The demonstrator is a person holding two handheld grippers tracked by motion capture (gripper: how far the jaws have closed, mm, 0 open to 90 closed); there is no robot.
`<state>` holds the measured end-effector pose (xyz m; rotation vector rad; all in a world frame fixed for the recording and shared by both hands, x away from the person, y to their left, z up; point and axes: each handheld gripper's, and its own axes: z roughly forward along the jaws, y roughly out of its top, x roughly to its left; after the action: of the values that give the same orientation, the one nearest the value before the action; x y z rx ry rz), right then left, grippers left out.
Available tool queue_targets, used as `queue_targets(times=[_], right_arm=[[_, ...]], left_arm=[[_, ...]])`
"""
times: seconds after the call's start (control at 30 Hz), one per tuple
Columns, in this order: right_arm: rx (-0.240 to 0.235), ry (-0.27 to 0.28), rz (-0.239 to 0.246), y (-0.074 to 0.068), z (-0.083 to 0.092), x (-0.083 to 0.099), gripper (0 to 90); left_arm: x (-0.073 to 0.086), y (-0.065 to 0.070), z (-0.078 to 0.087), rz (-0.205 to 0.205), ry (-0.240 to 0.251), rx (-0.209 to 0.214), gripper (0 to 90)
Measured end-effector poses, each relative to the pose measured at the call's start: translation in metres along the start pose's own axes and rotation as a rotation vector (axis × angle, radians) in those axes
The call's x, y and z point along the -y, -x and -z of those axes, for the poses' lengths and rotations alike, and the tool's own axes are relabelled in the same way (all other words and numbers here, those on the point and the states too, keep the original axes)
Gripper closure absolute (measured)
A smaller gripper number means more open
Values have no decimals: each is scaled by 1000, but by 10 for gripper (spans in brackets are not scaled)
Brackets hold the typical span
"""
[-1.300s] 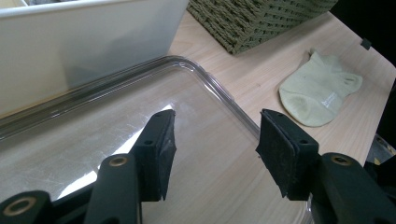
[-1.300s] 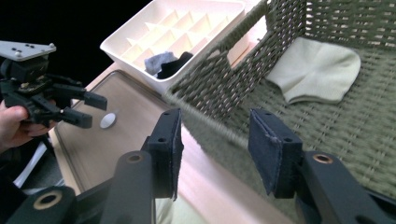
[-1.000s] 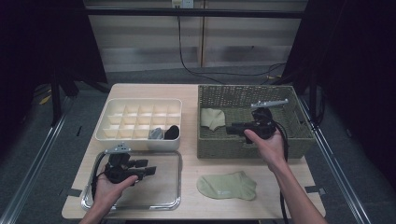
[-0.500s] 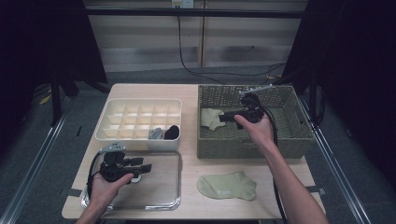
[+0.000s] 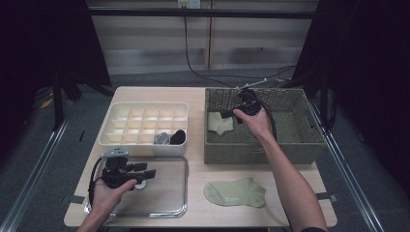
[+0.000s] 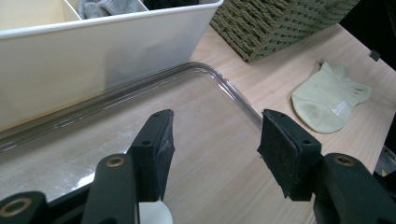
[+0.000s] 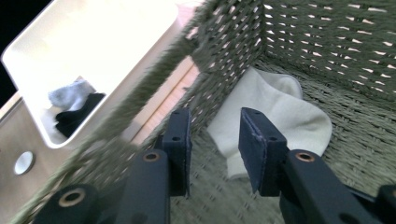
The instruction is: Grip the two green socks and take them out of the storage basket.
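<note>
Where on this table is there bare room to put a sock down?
Free: most cells of the white divided box, the wicker basket's right half, the clear tray right of the left gripper, and bare wood beside the flat sock. Crowded: the basket's left, where the right gripper nears a sock.

sock in basket: pale cream
basket: green, woven
sock on bench: light green
box: white
bench: light wood
tray: clear

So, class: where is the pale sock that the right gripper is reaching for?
The pale sock lies in the wicker basket, in its left corner by the wall nearest the divided tray, just beyond the right gripper.
</note>
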<state>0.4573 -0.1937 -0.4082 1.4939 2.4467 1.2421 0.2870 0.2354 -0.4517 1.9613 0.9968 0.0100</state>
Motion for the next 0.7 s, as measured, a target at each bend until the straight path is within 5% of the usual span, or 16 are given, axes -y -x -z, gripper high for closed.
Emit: queue_targets(times=[0.23,0.7], right_arm=[[20,-71,-48,19,-28,-1,672],[52,-188,-95,34,-48,-1,680]], left_arm=[[1,-2,0,4,-2,-5,446],[2,-4,0,0,-10,-3,446]])
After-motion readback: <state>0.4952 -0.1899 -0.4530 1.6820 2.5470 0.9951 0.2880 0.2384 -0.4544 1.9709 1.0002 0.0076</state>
